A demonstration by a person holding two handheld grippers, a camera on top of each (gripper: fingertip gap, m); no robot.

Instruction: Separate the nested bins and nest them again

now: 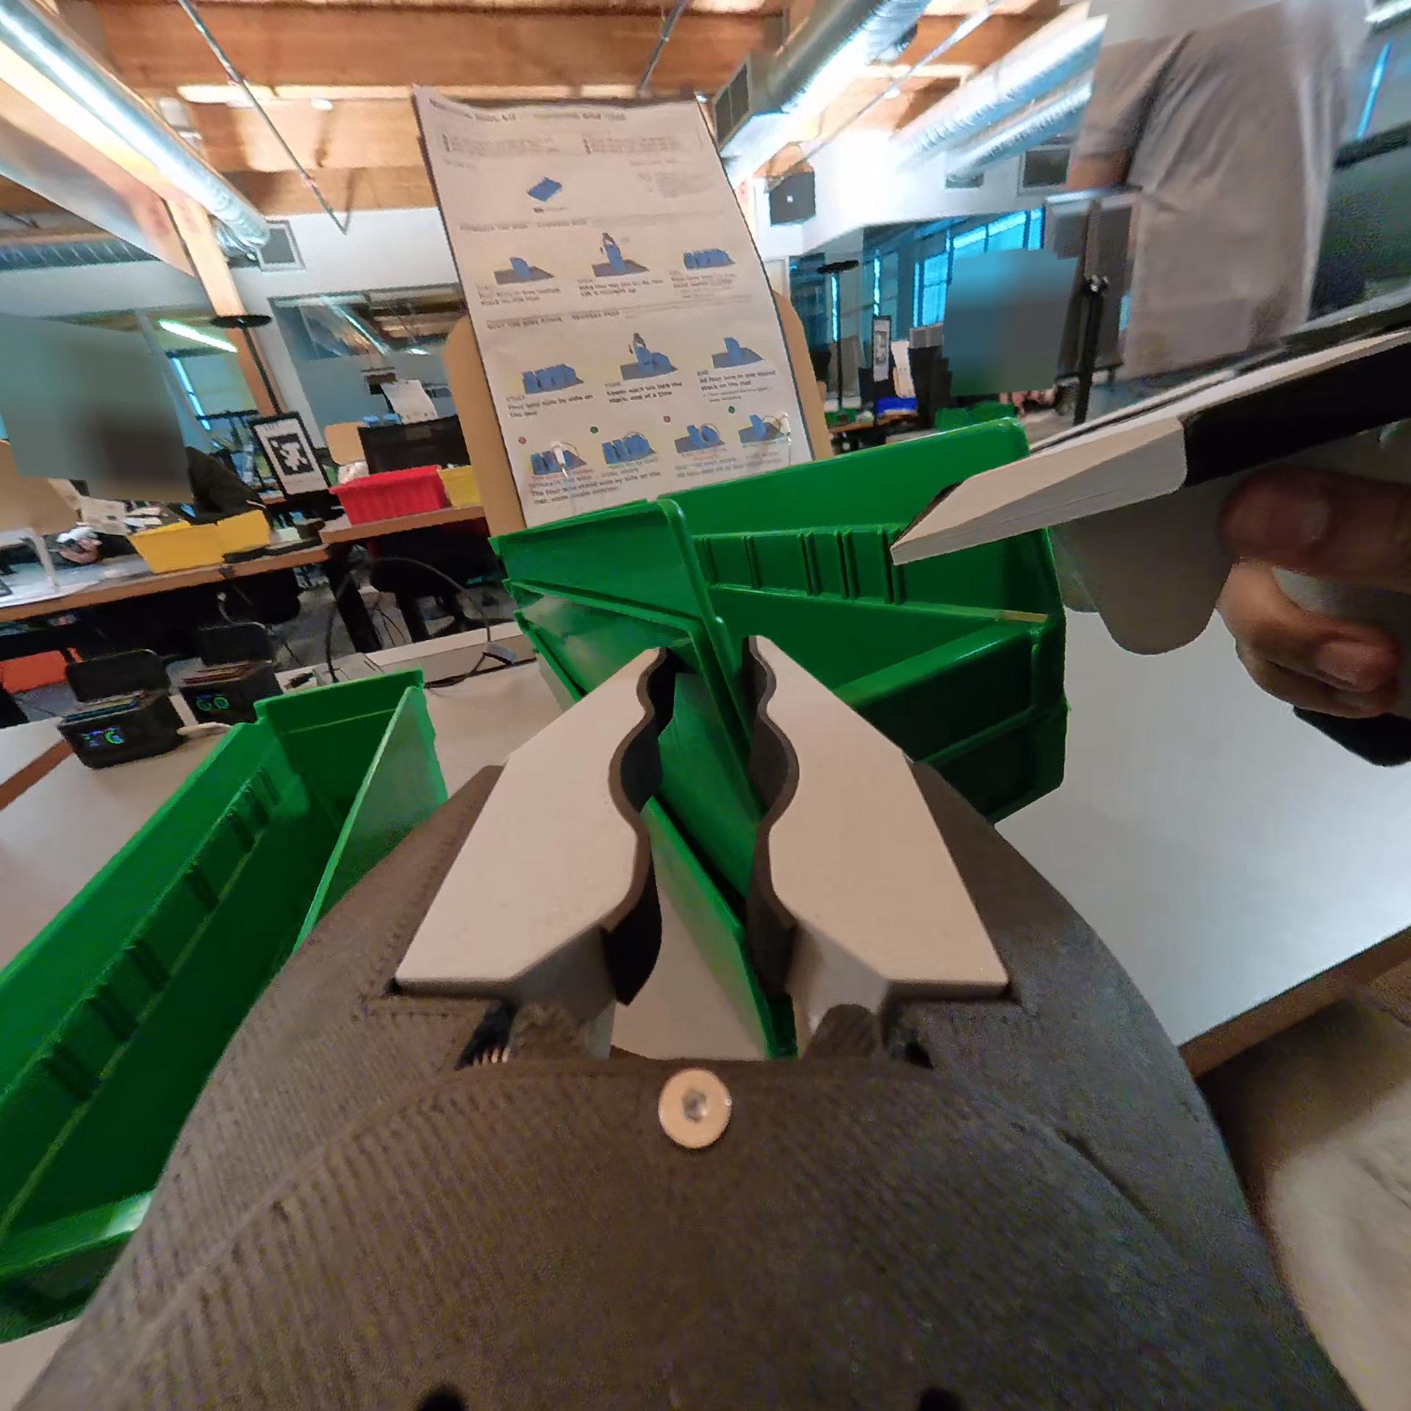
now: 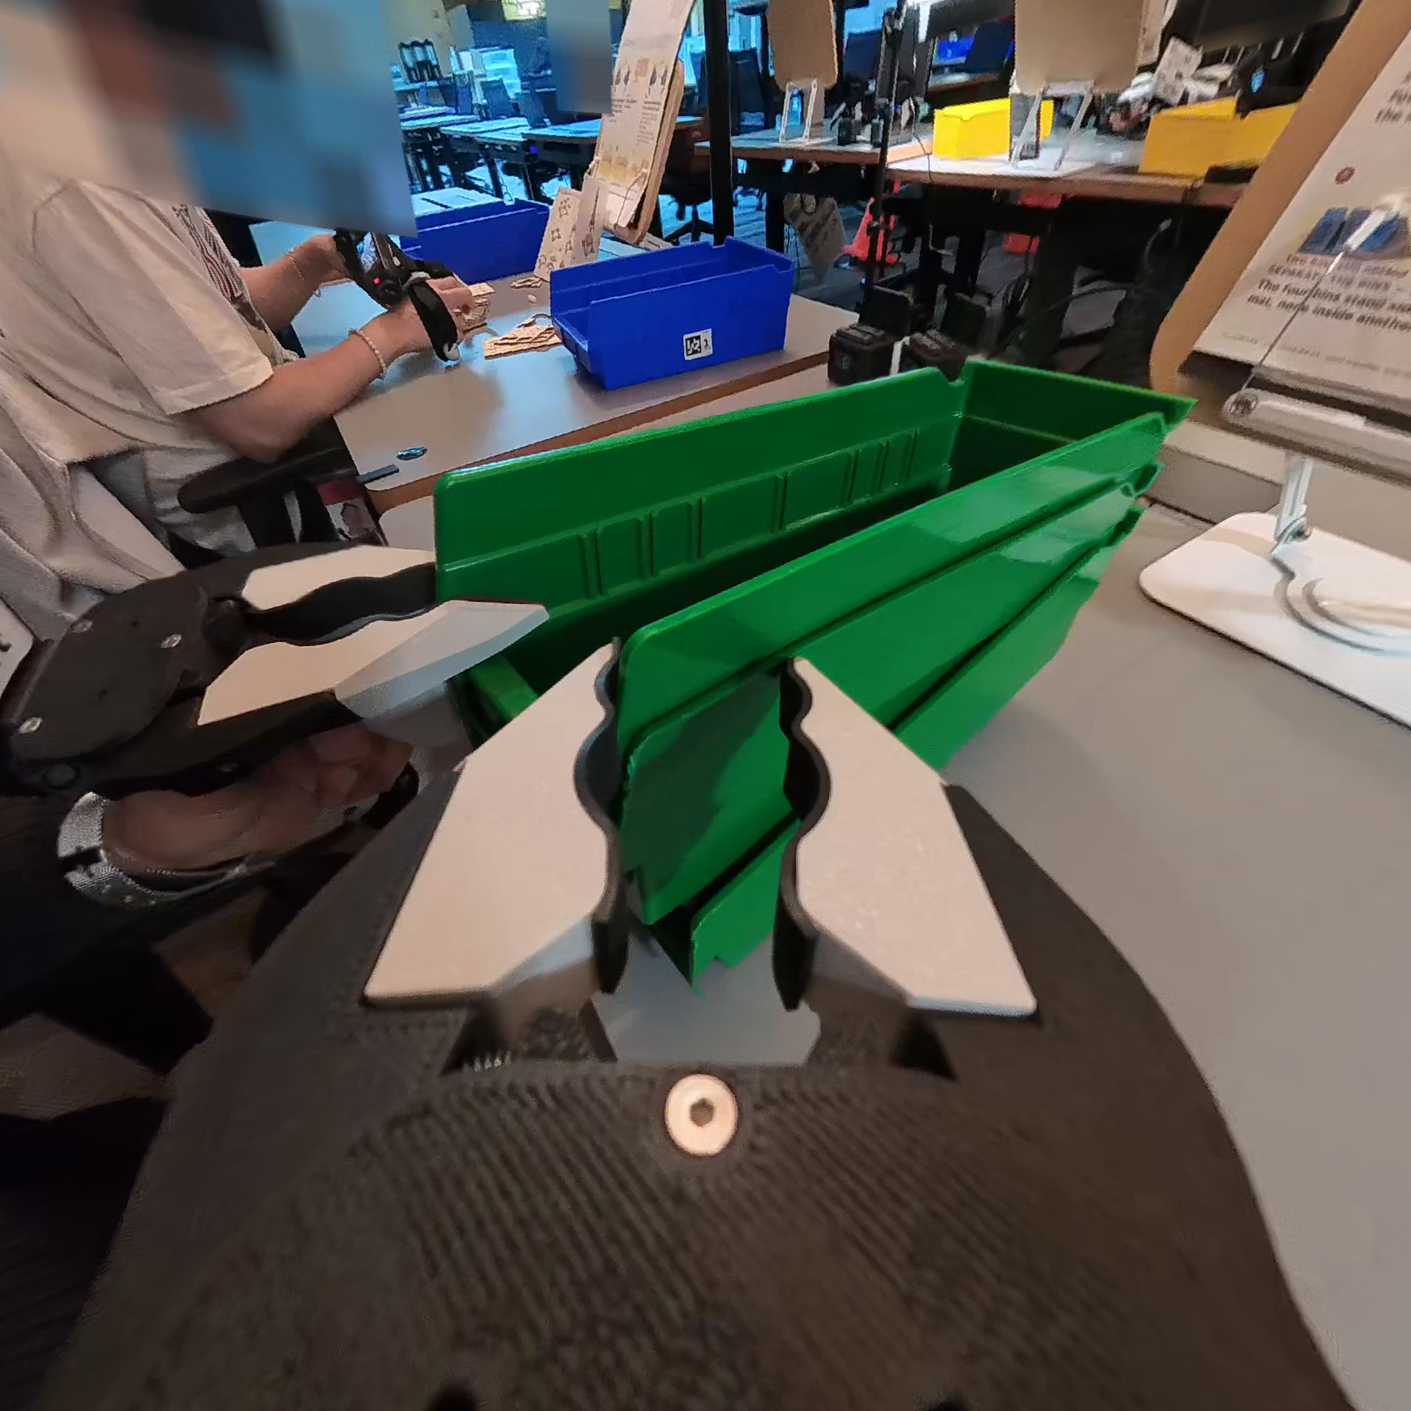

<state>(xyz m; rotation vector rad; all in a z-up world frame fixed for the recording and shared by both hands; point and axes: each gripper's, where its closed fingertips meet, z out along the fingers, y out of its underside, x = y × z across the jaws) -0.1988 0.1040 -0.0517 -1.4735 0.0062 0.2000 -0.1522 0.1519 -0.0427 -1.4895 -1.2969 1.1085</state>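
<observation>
Both grippers clench thin walls of the bin stack [image 2: 878, 580]: left gripper [image 1: 706, 733], right gripper [image 2: 699, 771]. Light, stiff, smooth plastic; rims are the best hold.

Separate green bin [image 1: 191, 878] runs off the left edge.

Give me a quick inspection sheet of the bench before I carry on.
Surface: grey table.
Job's things: nested green bins, top one tilted up; one separate green bin on the left.
Clutter: instruction sheet on a stand, two small black devices.
Grippers: left gripper shut on the top bin's wall; right gripper straddles the opposite walls.
Cables: black cable behind the bins.
Surroundings: other benches, blue bin, yellow bins, people.
</observation>
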